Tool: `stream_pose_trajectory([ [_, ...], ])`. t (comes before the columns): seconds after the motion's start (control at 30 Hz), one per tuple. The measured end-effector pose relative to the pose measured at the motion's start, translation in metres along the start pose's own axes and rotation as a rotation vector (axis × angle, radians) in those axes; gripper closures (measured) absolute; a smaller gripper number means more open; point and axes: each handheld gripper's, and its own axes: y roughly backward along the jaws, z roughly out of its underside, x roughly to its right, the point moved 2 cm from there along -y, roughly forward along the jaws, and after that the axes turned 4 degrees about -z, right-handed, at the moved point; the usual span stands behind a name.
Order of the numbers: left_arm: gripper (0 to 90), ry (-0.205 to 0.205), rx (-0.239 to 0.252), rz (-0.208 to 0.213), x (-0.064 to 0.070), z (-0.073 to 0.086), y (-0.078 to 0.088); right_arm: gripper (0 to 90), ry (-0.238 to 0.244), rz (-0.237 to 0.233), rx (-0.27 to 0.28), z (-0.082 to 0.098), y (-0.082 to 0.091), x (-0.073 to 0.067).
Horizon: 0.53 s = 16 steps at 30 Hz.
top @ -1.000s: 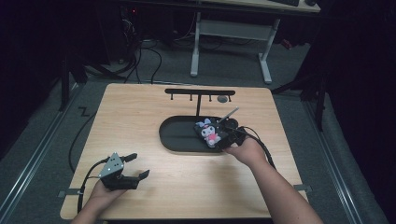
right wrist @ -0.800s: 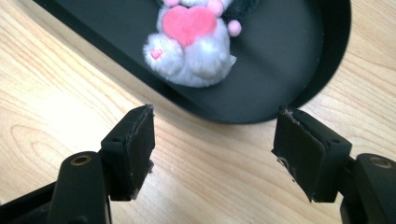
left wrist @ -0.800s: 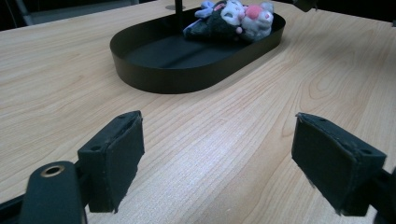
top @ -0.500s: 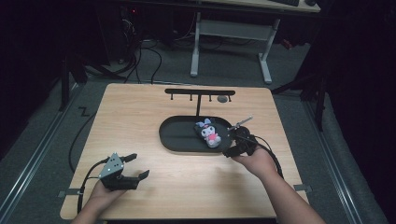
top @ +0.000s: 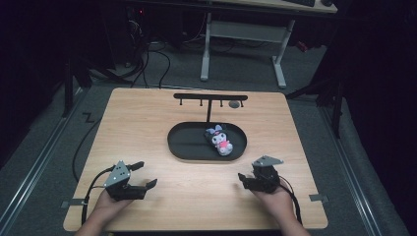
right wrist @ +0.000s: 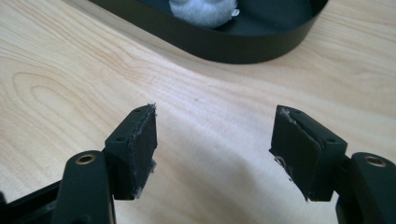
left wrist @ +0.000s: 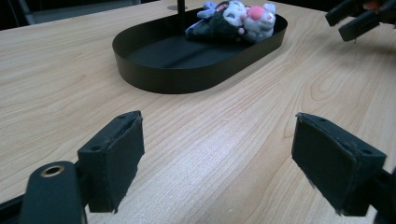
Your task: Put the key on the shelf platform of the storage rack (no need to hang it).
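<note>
Plush toy lying in black oval tray at mid-tabletop. Right hand-held gripper near tray, spread, jaws just closing partway, nothing between. Left hand-held gripper spread, empty.

Background stuff: a light wooden table is taking up most of the shot, with a black T-shaped rack with little hooks standing toward its far side. A small dark round thing is lying just right of it. Farther back, white desk legs are standing on the grey floor, and black cables are trailing to their left.
</note>
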Motion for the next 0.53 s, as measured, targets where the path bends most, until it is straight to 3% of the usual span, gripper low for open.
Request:
stream_pose_trajectory([
  [0.1, 17.7, 0.002, 0.0, 0.001, 0.0, 0.0, 0.0, 31.7, -0.029, -0.002, 0.082, 0.022, 0.007, -0.009],
  [0.17, 17.7, -0.001, -0.001, 0.001, 0.0, 0.0, 0.0, 31.4, -0.039, -0.002, 0.093, 0.027, 0.009, -0.012],
  [0.23, 17.7, -0.003, -0.002, 0.001, 0.0, 0.0, 0.0, 31.1, -0.029, -0.001, 0.104, 0.035, 0.01, -0.016],
  [0.33, 17.7, 0.0, -0.003, -0.004, 0.0, 0.0, 0.0, 29.2, 0.031, -0.018, 0.138, 0.036, 0.019, -0.023],
  [0.37, 17.6, -0.001, -0.005, -0.006, 0.0, 0.0, 0.0, 29.1, 0.048, -0.009, 0.173, 0.034, 0.024, -0.023],
  [0.4, 17.6, -0.002, -0.006, -0.008, 0.0, 0.0, 0.0, 29.1, 0.048, -0.009, 0.173, 0.034, 0.024, -0.023],
  [0.53, 17.6, 0.002, -0.01, -0.016, 0.0, 0.0, 0.0, 28.0, 0.001, -0.004, 0.202, 0.039, 0.024, -0.013],
])
